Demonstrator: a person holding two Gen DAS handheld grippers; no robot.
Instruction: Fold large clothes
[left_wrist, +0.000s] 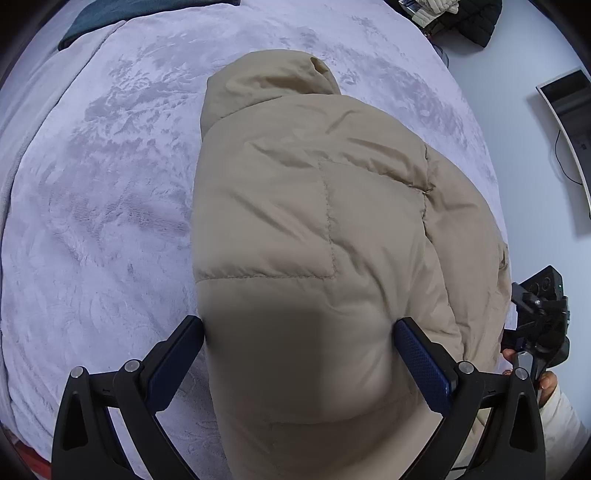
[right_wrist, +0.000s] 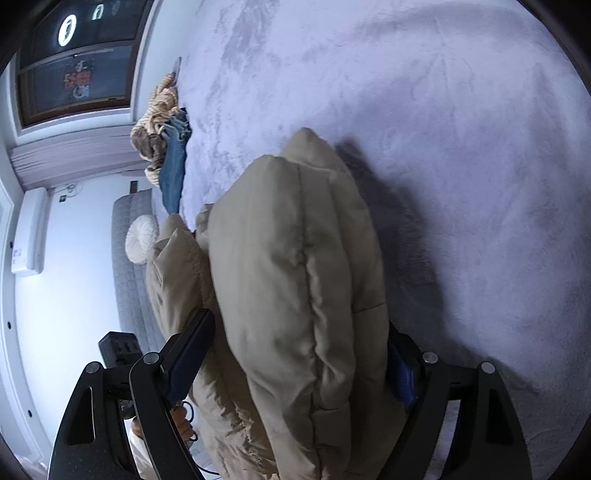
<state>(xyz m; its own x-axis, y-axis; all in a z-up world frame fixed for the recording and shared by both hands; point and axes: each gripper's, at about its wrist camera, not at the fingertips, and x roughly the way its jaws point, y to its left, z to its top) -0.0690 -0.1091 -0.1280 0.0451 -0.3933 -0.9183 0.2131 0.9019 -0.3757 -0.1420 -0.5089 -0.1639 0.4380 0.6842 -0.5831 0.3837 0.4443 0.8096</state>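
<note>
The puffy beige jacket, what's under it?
The beige jacket lies on a fluffy lilac blanket that spreads all around it. Whatever is right beneath the jacket is covered, so that can't be seen.

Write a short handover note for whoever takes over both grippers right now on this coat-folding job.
Left gripper: jaws wide, the beige puffer jacket bulging between them; whether the pads press it cannot be told.
Right gripper: jaws as wide as they go, a thick fold of the jacket between them; grip unclear.
Jacket: bunched lengthwise on the lavender blanket, hood at the far end.
Done: the sides appear folded in.
Left: probably set it down, fold it across, flatten.
</note>
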